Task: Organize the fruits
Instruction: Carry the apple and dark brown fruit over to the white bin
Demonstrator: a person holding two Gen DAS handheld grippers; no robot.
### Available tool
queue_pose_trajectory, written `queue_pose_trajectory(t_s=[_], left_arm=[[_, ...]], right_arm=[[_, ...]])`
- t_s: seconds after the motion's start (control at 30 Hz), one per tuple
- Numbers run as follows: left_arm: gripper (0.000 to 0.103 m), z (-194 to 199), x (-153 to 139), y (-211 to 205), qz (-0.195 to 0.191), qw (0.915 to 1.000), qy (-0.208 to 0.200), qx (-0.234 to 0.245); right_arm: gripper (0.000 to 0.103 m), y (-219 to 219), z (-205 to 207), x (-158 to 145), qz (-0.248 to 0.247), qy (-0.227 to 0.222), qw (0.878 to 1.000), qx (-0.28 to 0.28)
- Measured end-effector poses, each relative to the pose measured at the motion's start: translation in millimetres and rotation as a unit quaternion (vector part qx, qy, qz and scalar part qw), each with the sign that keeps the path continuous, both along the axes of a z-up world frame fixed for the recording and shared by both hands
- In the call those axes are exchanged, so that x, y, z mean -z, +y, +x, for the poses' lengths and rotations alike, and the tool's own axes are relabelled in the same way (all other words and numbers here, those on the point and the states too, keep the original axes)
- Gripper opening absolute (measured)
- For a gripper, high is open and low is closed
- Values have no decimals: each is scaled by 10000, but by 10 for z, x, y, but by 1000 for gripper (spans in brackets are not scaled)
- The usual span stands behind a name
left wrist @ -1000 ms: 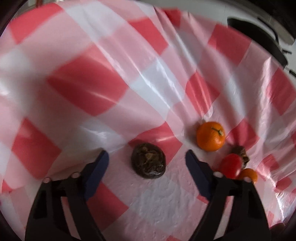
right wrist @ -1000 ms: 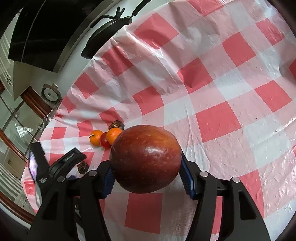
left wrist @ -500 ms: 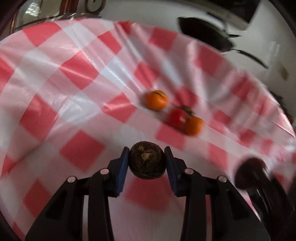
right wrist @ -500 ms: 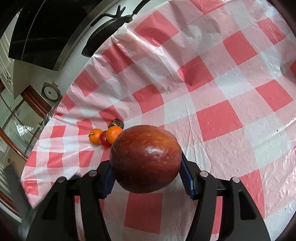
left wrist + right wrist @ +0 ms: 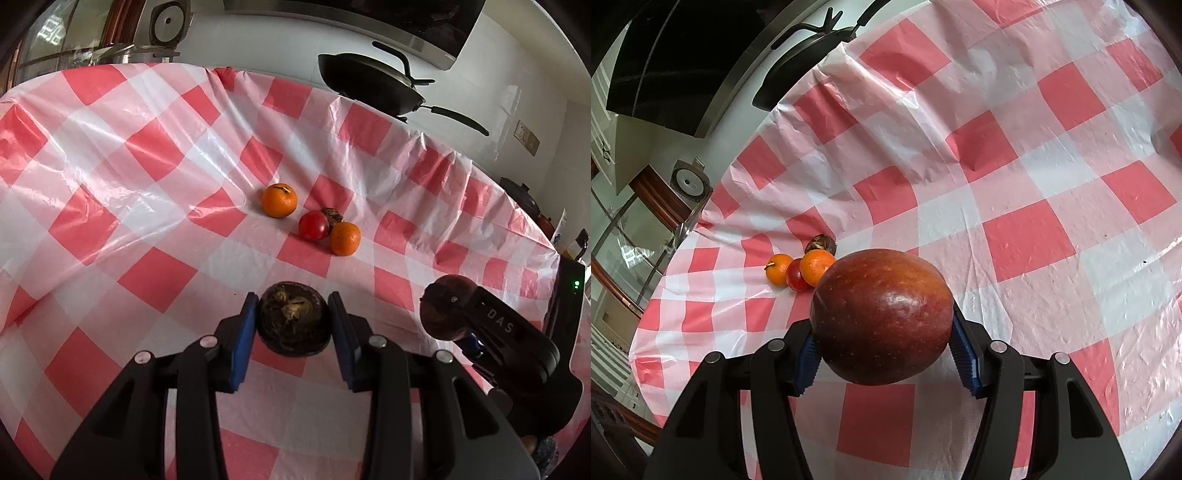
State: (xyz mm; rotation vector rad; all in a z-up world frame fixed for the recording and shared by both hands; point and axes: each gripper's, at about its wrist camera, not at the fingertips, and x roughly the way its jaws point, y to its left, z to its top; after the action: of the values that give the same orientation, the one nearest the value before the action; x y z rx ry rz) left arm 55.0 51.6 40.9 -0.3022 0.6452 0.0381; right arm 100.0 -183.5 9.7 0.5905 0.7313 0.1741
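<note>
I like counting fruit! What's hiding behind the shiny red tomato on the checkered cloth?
A wrinkled dark brown fruit peeks out behind the red tomato, beside a small orange tangerine. Only its top shows; the tomato and tangerine cover the rest.

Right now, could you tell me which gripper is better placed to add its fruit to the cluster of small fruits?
Probably left: the left gripper, holding the dark wrinkled round fruit, faces the cluster's round red fruit directly. The right gripper with its large red apple sits further aside.

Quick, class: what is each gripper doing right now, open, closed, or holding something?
Left gripper: closed on the dark brown fruit.
Right gripper: closed on the red apple.
</note>
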Motion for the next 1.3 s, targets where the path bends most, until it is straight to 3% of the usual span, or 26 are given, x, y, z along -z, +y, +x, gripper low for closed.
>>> queue_pose_trajectory(t_s=[0.2, 0.4, 0.6, 0.93, 1.1, 1.3], left_arm=[[39, -81, -4, 43, 203, 9994, -147, -233], [39, -445, -42, 187, 254, 9982, -272, -466], [39, -1105, -176, 457, 69, 9948, -670, -769], [39, -2196, -224, 962, 176, 9927, -641, -1008], [39, -2543, -283, 1198, 324, 9899, -705, -1190], [39, -2882, -260, 1550, 391, 9847, -680, -1554]], right_arm=[[59, 26, -10, -19, -28, -65, 9999, -89], [59, 40, -384, -162, -62, -650, 9978, -76], [59, 175, -917, -186, -13, -465, 9982, -374], [59, 650, -1771, -229, -190, -530, 9910, -1211], [59, 1032, -2105, -252, -316, -608, 9807, -1830], [59, 1600, -2559, -357, -599, -884, 9519, -2874]])
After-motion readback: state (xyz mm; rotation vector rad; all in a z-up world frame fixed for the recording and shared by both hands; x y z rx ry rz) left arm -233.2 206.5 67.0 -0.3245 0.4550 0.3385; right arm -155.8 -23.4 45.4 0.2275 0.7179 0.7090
